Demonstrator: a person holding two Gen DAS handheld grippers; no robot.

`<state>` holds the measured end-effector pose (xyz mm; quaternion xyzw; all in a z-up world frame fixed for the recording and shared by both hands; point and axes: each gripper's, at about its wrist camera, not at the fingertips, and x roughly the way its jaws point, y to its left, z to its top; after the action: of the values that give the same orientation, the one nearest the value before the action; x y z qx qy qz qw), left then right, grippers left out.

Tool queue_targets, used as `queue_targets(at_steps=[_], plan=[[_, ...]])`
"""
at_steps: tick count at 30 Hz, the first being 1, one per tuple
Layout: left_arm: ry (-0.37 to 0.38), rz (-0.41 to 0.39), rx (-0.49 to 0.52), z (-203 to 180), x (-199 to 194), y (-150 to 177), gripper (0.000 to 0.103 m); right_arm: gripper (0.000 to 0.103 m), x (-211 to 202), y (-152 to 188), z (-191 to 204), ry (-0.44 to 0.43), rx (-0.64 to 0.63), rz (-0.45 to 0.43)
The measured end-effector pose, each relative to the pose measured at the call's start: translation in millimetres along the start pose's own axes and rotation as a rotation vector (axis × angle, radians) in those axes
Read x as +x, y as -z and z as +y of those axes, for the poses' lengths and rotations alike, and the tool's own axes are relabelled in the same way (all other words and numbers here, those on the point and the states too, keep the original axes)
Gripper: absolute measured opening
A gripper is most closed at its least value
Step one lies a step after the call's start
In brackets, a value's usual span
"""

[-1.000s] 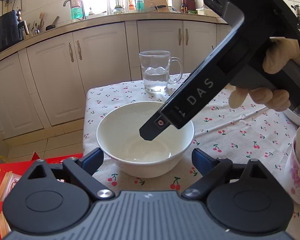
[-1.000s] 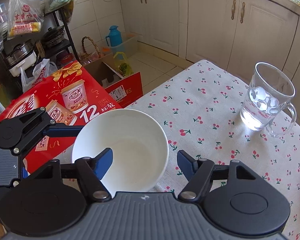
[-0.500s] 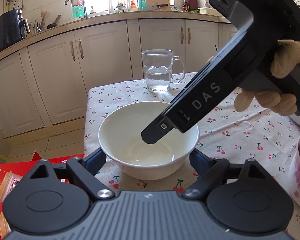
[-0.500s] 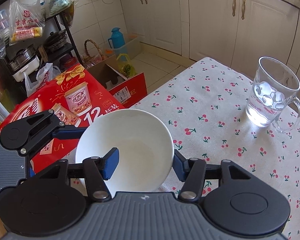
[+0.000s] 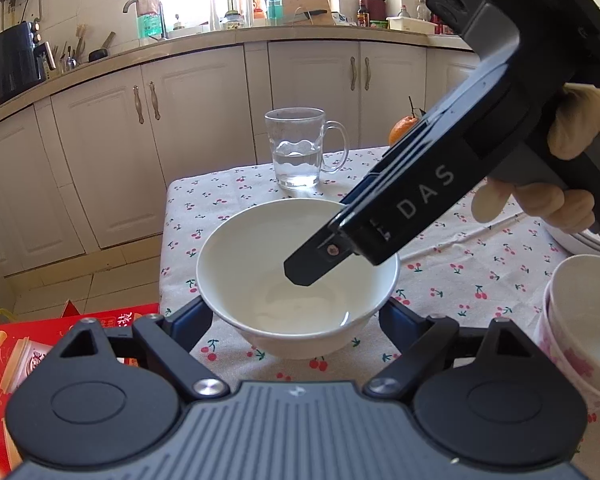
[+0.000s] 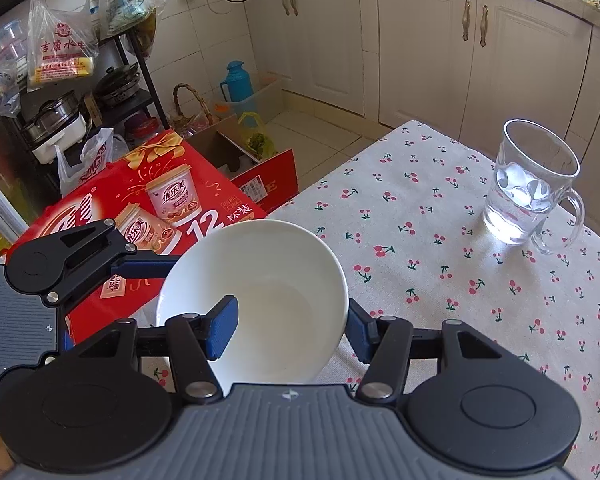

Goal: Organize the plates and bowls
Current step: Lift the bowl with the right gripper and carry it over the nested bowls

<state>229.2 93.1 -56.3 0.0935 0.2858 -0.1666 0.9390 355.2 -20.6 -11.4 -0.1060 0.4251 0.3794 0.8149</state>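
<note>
A plain white bowl stands on the cherry-print tablecloth near the table's left corner; it also shows in the right wrist view. My left gripper is open, its fingers on either side of the bowl's base. My right gripper straddles the bowl's rim, one finger inside and one outside; whether the pads press the wall I cannot tell. In the left wrist view the right gripper comes down from the upper right into the bowl. Stacked pink-flowered bowls stand at the right edge.
A glass mug with water stands at the table's far side, also in the right wrist view. An orange lies behind it. A red carton sits on the floor left of the table. Cabinets line the far wall.
My right gripper has narrowed around the bowl's rim and moved lower. My left gripper has moved closer, its fingers now flanking the bowl's base.
</note>
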Motion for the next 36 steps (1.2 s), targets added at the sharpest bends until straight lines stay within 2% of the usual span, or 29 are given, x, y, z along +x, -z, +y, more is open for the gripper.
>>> queue_targets(at_steps=[9, 22, 36], plan=[[0.003, -0.011, 0.033, -23, -37, -2, 0.09, 0.062, -34, 16, 18, -0.008, -0.006, -0.022], [0.035, -0.01, 0.056, -71, -89, 3, 0.09, 0.063, -93, 66, 46, -0.004, -0.023, -0.046], [0.101, -0.041, 0.111, -120, -111, -1, 0.09, 0.063, -152, 116, 49, 0.028, 0.004, -0.095]])
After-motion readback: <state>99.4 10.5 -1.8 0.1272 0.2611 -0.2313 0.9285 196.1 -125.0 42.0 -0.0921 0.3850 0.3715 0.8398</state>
